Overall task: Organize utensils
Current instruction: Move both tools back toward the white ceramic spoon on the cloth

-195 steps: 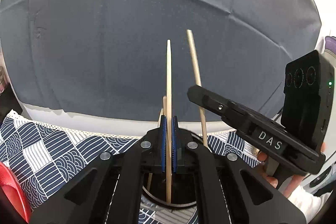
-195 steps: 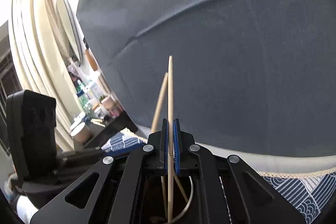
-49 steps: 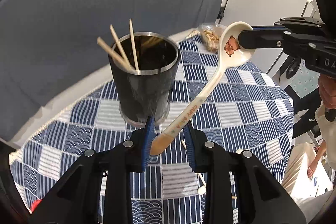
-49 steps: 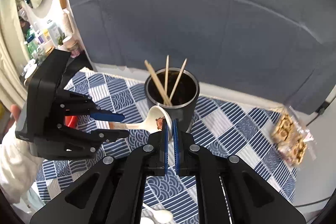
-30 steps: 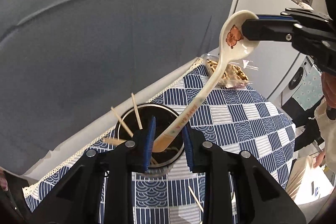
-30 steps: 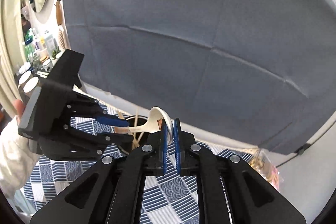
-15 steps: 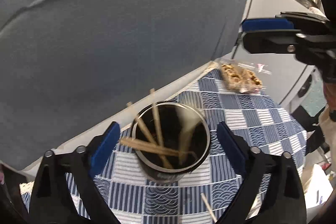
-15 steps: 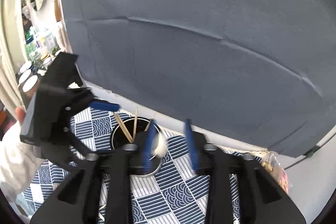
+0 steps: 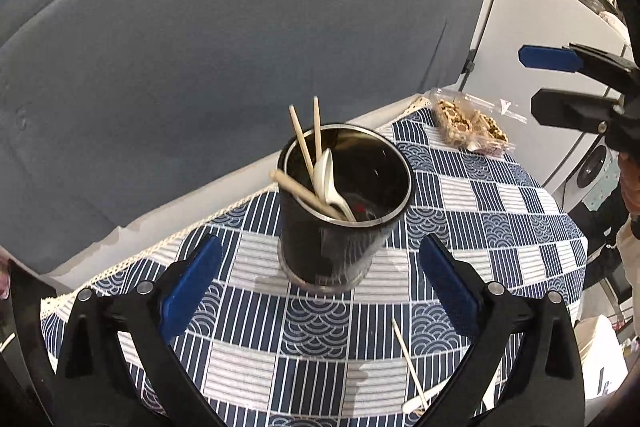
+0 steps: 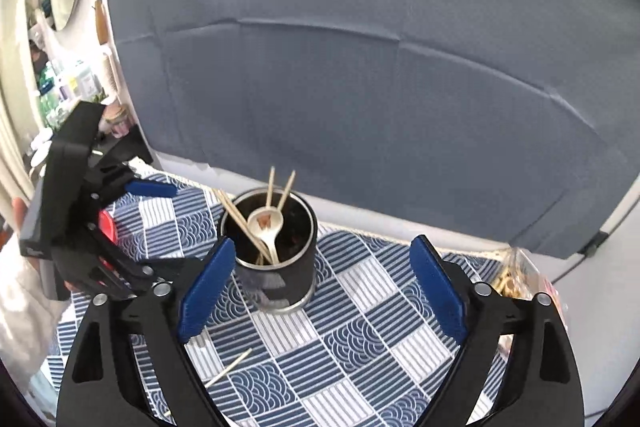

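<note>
Now the dark cylindrical utensil holder [image 9: 345, 205] with its shiny metal rim stands upright on the table's blue-and-white patchwork tablecloth [image 9: 460, 195], near the lace-trimmed far edge. Inside it lean 3 slim wooden chopsticks [image 9: 298, 139] and a glossy white ceramic spoon [image 9: 326, 179], bowl up. The right wrist view shows a small brown picture printed in the spoon's bowl [image 10: 265, 221]; the left wrist view shows only its plain back. The left gripper [image 9: 320, 289] hovers in front of the holder with jaws spread wide, blue pads [image 9: 192, 281] empty. The right gripper [image 10: 320, 287] hangs over the holder from the other side, jaws equally wide and empty. Another chopstick [image 9: 408, 359] lies flat on the cloth toward the near edge, beside a white spoon tip [image 9: 416, 403]. A clear crinkled snack packet [image 9: 466, 123] rests at the far right corner. A creased grey cloth backdrop [image 10: 360, 67] hangs behind.
</note>
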`<state>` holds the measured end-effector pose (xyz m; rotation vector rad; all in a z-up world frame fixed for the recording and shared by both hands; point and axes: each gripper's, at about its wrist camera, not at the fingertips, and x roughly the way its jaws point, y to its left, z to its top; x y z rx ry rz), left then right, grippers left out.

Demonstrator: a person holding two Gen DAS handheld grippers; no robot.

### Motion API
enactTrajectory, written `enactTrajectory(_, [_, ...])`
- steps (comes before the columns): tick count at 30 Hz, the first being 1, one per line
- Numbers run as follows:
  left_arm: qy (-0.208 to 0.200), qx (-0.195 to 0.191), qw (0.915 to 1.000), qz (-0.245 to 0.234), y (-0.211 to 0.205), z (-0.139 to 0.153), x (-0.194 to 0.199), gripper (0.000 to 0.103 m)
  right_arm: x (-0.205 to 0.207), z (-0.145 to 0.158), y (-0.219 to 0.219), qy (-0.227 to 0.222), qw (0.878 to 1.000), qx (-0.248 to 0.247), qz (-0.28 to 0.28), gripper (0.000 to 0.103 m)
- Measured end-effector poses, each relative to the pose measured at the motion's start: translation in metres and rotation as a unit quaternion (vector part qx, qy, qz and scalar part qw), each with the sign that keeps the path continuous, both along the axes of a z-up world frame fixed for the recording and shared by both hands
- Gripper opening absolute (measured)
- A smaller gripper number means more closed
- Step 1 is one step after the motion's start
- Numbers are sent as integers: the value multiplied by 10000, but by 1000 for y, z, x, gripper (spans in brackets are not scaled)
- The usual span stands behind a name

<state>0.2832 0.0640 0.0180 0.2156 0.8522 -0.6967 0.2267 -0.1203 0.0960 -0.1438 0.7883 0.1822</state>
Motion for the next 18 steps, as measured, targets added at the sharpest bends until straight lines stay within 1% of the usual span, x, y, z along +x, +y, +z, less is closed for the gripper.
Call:
enactTrajectory(11, [83, 210, 9996, -154, 10, -17, -31, 97, -43, -38, -2, 288, 9988, 136, -379, 86])
enactTrajectory(16, [90, 379, 9987, -313, 7, -23, -47, 97, -63, -56, -4, 460, 9975, 213, -486, 86])
enactTrajectory(18, [53, 502, 9981, -361, 6, -27, -53, 97, -71, -63, -5, 539, 9967, 261, -552, 86])
